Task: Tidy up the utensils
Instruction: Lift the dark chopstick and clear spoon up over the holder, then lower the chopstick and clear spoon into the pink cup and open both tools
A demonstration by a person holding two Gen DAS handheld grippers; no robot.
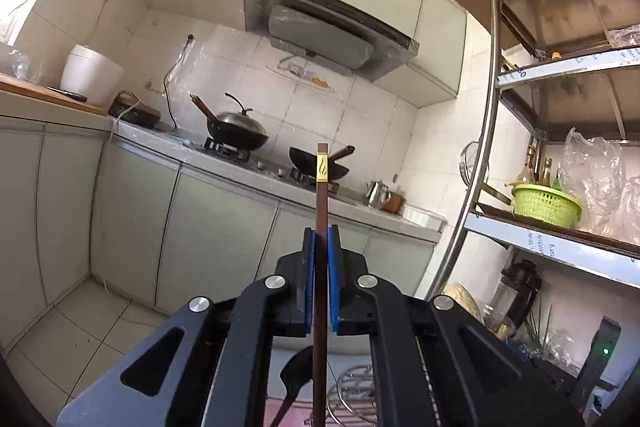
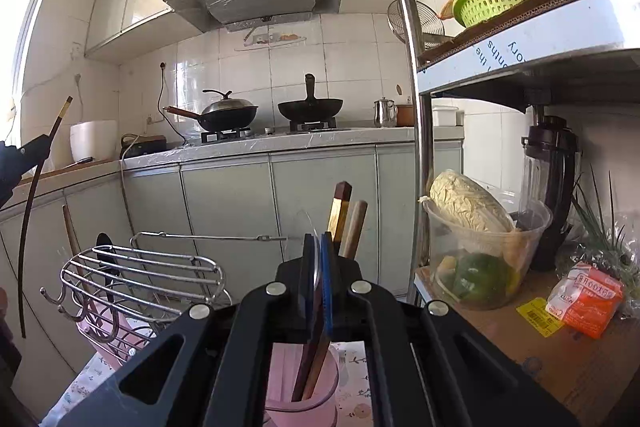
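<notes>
My left gripper (image 1: 321, 267) pinches one stiff, light, slippery chopstick (image 1: 321, 203) mid-shaft; my right gripper (image 2: 318, 267) clamps two chopsticks (image 2: 345, 219) above the pink cup (image 2: 304, 393).

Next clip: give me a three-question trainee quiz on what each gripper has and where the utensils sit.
1. True or false: the left gripper is shut on a single dark chopstick.
2. What does the right gripper hold? A) a spoon B) two sticks, one dark with a gold band, one pale wood C) nothing
3. Fill in: the lower ends of the right gripper's sticks sit in a ____ cup.

Key: 1 true; 2 B; 3 pink
</notes>
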